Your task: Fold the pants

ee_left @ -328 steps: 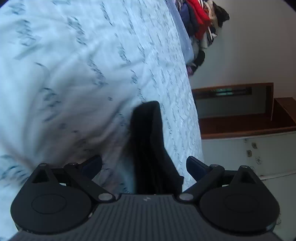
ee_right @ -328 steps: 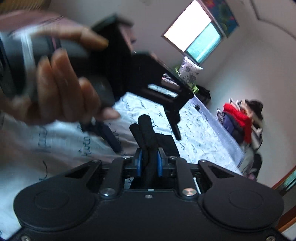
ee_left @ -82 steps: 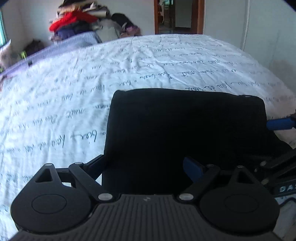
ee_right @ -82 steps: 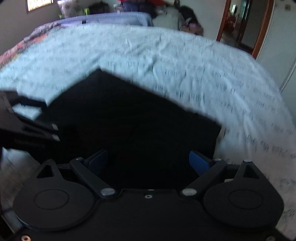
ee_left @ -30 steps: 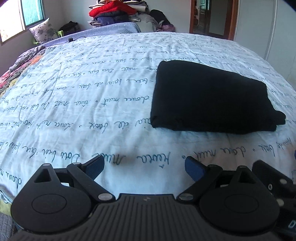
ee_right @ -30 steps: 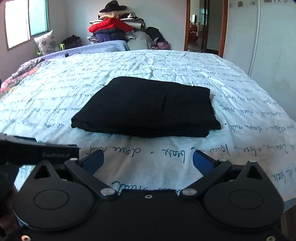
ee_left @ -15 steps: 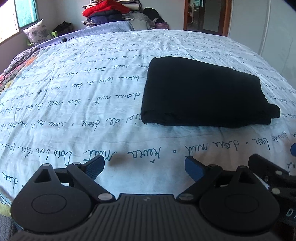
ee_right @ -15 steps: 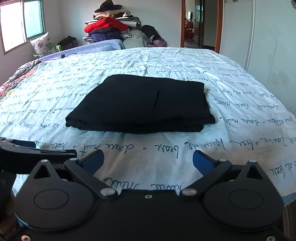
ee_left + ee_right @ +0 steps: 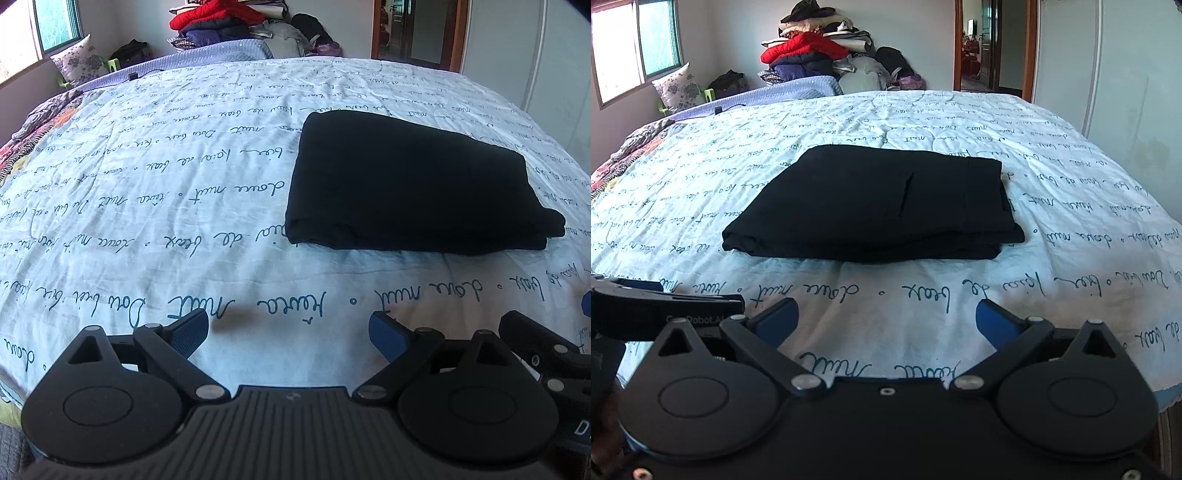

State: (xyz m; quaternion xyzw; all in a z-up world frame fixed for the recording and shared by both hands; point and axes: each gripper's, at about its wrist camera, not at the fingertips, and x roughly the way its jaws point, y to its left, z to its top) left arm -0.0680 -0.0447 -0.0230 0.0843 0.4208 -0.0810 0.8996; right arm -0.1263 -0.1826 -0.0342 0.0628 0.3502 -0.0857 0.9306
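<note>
The black pants (image 9: 879, 201) lie folded near the bed's (image 9: 923, 314) front edge, long axis crosswise, ahead of both released grippers; right gripper (image 9: 886, 317) faces them centrally, left gripper (image 9: 288, 328) sees them rightward.

The left gripper (image 9: 288, 328) was spread wide, its blue-padded fingers (image 9: 386, 332) well apart with nothing between them. The right gripper (image 9: 886, 317) was likewise spread wide, its blue pads (image 9: 991, 319) far apart and gripping nothing. The two tools were level and side by side, pointing the same way: the black frame of the right one showed just to the right of the left tool's own fingers, and the left tool's frame showed just left of the right tool's fingers
</note>
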